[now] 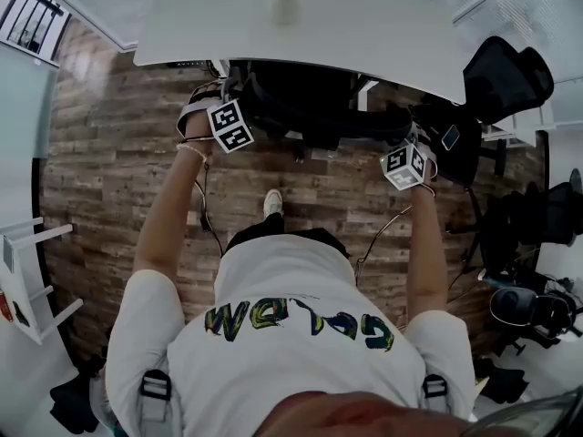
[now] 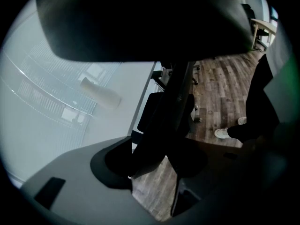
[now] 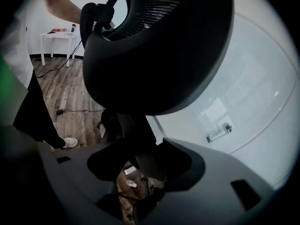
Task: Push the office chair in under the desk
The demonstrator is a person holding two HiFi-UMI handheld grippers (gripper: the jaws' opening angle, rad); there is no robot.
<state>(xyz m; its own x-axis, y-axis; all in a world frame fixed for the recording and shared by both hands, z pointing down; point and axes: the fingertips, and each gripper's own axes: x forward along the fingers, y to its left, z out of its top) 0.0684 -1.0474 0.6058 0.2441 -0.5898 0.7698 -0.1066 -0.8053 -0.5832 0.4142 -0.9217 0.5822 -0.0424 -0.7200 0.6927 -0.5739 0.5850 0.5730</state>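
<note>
The black office chair stands at the near edge of the white desk, its seat largely beneath the top. My left gripper is on the chair's left side and my right gripper on its right side. In the left gripper view a dark bar of the chair fills the gap of the left gripper, under the broad backrest. In the right gripper view the right gripper is shut on the stem below the mesh backrest. The desk top lies just beyond.
A second black chair stands at the desk's right end. Dark bags and gear crowd the floor at the right. A small white table is at the left. Cables trail over the wooden floor by my shoe.
</note>
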